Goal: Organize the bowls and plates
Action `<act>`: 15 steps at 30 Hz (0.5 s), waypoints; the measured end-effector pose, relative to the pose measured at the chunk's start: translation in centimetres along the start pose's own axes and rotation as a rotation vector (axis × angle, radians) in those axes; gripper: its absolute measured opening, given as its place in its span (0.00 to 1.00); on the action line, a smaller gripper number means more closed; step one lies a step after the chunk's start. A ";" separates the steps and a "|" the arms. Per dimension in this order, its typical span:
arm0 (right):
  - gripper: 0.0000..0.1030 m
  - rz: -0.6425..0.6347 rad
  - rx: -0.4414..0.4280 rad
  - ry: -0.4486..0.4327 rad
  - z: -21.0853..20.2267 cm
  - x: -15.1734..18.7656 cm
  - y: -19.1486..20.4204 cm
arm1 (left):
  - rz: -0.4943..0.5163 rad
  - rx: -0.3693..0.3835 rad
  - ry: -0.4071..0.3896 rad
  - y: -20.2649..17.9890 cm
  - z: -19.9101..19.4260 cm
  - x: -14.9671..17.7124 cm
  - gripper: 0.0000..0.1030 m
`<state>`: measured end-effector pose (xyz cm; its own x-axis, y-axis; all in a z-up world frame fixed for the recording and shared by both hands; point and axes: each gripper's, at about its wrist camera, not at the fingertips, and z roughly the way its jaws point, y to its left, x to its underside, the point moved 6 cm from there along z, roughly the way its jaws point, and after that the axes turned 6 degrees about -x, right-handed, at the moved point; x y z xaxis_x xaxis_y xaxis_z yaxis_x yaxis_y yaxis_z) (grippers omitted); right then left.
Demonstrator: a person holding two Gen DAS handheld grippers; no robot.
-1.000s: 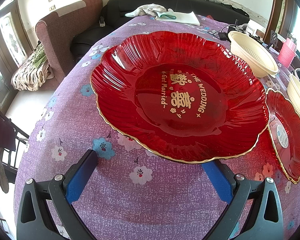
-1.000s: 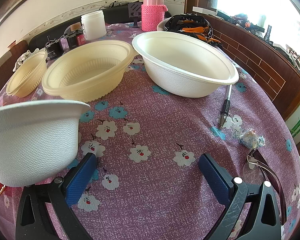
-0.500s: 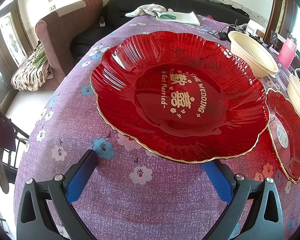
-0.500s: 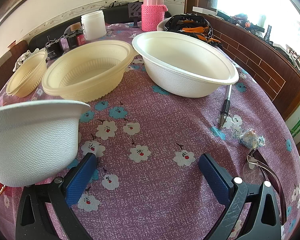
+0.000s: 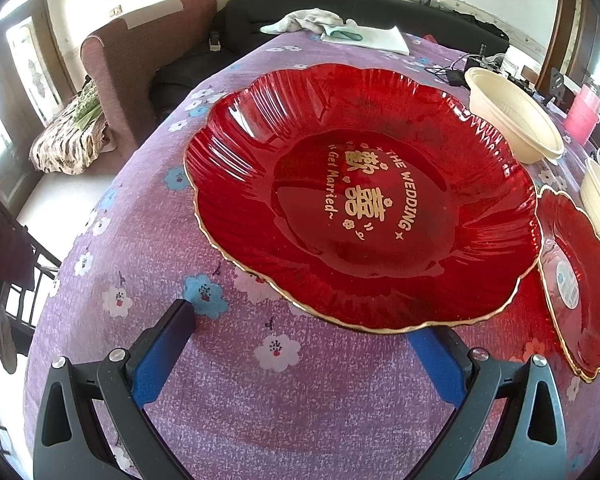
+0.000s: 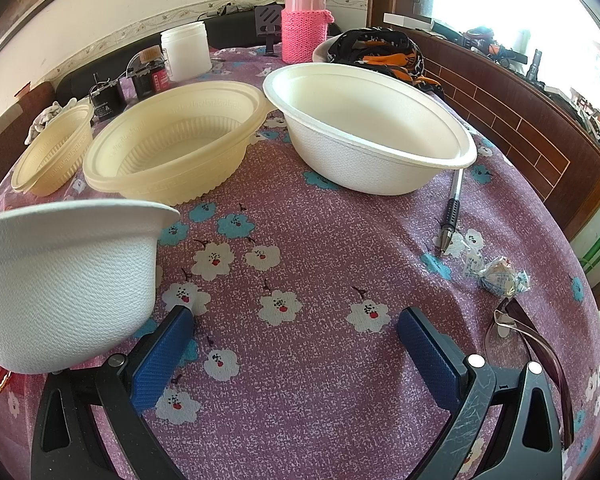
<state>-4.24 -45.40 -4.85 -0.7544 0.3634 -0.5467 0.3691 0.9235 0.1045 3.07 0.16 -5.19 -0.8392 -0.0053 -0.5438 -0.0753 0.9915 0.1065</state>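
Observation:
A large red wedding plate [image 5: 360, 192] with gold lettering lies on the purple flowered tablecloth, just ahead of my open, empty left gripper [image 5: 300, 328]. A smaller red plate [image 5: 576, 280] lies to its right. Cream bowls [image 5: 512, 120] stand behind. In the right wrist view my right gripper [image 6: 296, 336] is open and empty over the cloth. A white foam bowl [image 6: 60, 284] stands close at its left. A cream plastic bowl [image 6: 172, 148], a wide white foam bowl [image 6: 372, 128] and a small cream bowl [image 6: 52, 152] stand farther back.
A pen [image 6: 452, 208], a wrapped candy [image 6: 498, 276] and glasses [image 6: 532, 340] lie at the right. A pink flask [image 6: 304, 20], a white jar [image 6: 186, 50] and dark bottles [image 6: 150, 76] stand at the back. A sofa [image 5: 148, 52] is beyond the table's left edge.

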 end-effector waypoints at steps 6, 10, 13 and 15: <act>0.99 0.029 -0.078 -0.028 -0.6 -0.2 -0.2 | -0.004 0.023 -0.022 0.1 -0.5 -0.1 1.00; 0.99 0.076 -0.123 -0.046 -1.0 -0.3 -0.7 | 0.038 0.007 -0.054 -0.1 -2.2 0.4 1.00; 0.99 0.070 -0.127 -0.054 -1.5 -0.2 -0.5 | 0.053 0.098 0.001 -0.3 -2.9 2.9 1.00; 0.99 0.058 -0.118 -0.061 -2.3 0.1 -0.4 | 0.069 0.113 0.000 0.0 -3.5 4.0 1.00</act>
<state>-5.71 -45.49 -3.04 -0.6978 0.4120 -0.5859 0.3422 0.9104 0.2326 -2.14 -0.34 -4.49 -0.8401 0.0633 -0.5387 0.0438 0.9978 0.0490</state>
